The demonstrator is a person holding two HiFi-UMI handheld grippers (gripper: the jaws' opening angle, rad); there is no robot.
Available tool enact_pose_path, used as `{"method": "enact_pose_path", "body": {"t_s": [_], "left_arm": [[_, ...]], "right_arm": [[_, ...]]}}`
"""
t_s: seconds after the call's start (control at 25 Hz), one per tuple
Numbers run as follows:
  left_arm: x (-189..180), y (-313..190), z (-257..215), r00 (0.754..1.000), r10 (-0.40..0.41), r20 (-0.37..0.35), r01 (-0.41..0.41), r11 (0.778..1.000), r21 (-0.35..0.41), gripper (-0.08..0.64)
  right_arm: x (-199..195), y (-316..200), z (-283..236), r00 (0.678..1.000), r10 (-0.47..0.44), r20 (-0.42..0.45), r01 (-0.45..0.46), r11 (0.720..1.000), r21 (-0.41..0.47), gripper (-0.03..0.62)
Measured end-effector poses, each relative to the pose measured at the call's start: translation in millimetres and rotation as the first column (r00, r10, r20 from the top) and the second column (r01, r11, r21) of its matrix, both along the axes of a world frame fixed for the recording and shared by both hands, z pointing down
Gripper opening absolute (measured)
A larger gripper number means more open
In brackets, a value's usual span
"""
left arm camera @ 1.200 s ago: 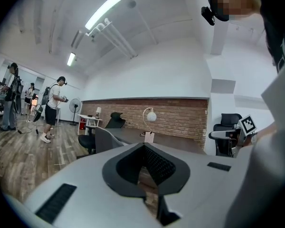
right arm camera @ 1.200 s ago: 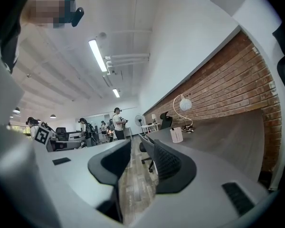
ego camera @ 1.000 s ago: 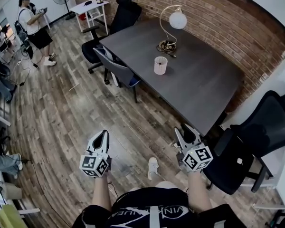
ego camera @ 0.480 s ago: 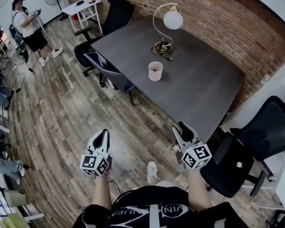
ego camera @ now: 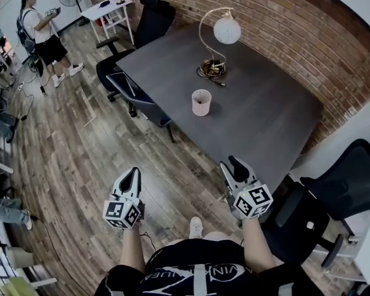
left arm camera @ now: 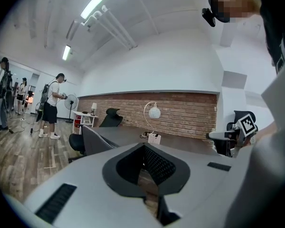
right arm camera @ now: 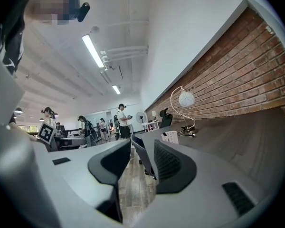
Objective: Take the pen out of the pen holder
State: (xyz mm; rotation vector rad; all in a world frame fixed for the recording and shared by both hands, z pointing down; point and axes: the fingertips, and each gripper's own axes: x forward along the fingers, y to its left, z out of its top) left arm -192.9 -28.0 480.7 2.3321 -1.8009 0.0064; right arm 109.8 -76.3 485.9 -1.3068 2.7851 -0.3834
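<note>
A pale pink mesh pen holder [ego camera: 201, 102] stands on the dark grey table [ego camera: 259, 125], in front of the lamp. It shows small in the left gripper view [left arm camera: 154, 137] and in the right gripper view [right arm camera: 170, 137]. What it holds is too small to make out. Both grippers hang over the wooden floor, well short of the table. My left gripper [ego camera: 131, 172] has its jaws closed together [left arm camera: 143, 148]. My right gripper [ego camera: 233, 164] stands near the table's front corner with a gap between its jaws [right arm camera: 141, 148] and nothing in them.
A curved lamp with a white globe [ego camera: 225, 31] and a coiled cable [ego camera: 211, 70] sit behind the holder. One chair [ego camera: 139, 100] is tucked at the table's left edge, and a black chair [ego camera: 339, 190] stands at the right. A person [ego camera: 43, 32] stands far left.
The table and pen holder have drifted lower and nearer in the head view. Both grippers keep the same pose.
</note>
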Motion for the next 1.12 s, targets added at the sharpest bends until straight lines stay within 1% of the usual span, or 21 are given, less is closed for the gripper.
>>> {"method": "enact_pose_path", "body": {"t_s": [0.28,0.44,0.6,0.84,1.12], "left_arm": [[14,-39,-1,1.000,0.006,-0.005,-0.006,1.000,0.024,0.015],[20,-54,-1,1.000,0.018,-0.003,-0.018,1.000,0.024,0.015],[19,-63,1,1.000,0.015,0.000,-0.015,1.000,0.012,0.015],[14,-81,14,1.000,0.018,-0.002,-0.018,1.000,-0.013,0.015],[12,-131,15,0.998,0.068,-0.008,-0.068,0.998,-0.012,0.015]], "right_arm": [[7,-36,-2,1.000,-0.019,-0.013,0.020,1.000,0.018,0.140],[14,-49,1,1.000,-0.008,-0.022,0.008,1.000,0.019,0.140],[19,-60,5,1.000,0.001,-0.011,-0.001,1.000,0.003,0.140],[9,-78,13,1.000,-0.008,-0.017,0.008,1.000,-0.012,0.141],[0,-116,13,0.999,0.010,-0.033,-0.010,1.000,-0.019,0.146]]}}
